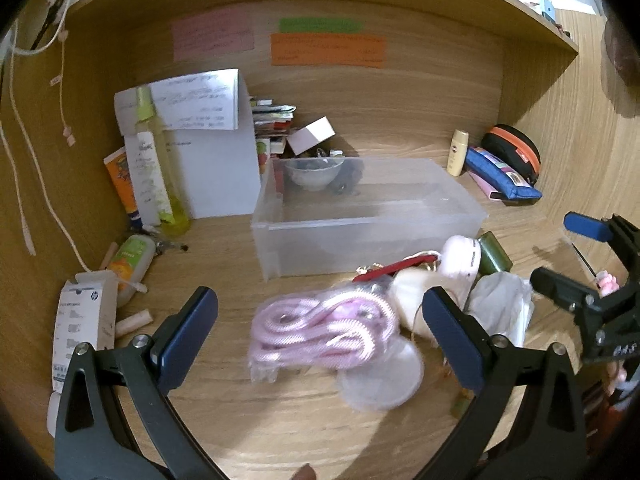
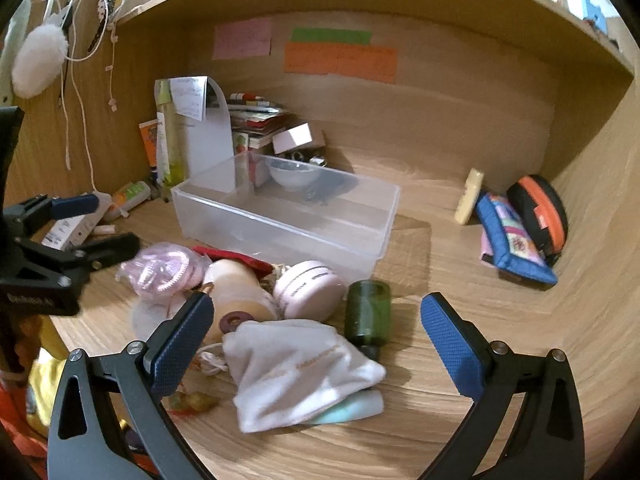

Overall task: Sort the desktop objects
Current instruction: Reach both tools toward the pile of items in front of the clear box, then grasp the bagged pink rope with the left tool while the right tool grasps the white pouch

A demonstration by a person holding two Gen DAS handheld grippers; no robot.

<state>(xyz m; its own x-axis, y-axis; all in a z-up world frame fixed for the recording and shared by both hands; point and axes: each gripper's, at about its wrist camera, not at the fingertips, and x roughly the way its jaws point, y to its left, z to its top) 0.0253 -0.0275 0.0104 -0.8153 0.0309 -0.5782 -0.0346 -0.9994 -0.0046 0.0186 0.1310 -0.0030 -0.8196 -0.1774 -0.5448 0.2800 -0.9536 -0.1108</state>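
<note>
A clear plastic bin (image 1: 372, 236) (image 2: 280, 224) stands mid-desk. In front of it lies a pile: a pink rope in a clear bag (image 1: 320, 328) (image 2: 164, 270), a white cloth pouch (image 2: 296, 368) (image 1: 500, 308), a pink round case (image 2: 308, 288) (image 1: 460, 260), a dark green bottle (image 2: 368, 316) (image 1: 494, 256), a cream item (image 2: 236, 288) and a red strap (image 1: 396, 270). My left gripper (image 1: 320, 340) is open around the rope bag, above it. My right gripper (image 2: 316, 344) is open over the white pouch.
Along the back wall stand a white paper box (image 1: 216, 160), a yellow-green spray bottle (image 1: 156, 168), stacked booklets (image 1: 272, 120) and a bowl (image 1: 314, 172). At the right are a blue pouch (image 2: 516, 240), an orange-black case (image 2: 540, 208) and a cream bottle (image 2: 470, 196). A receipt box (image 1: 84, 320) lies left.
</note>
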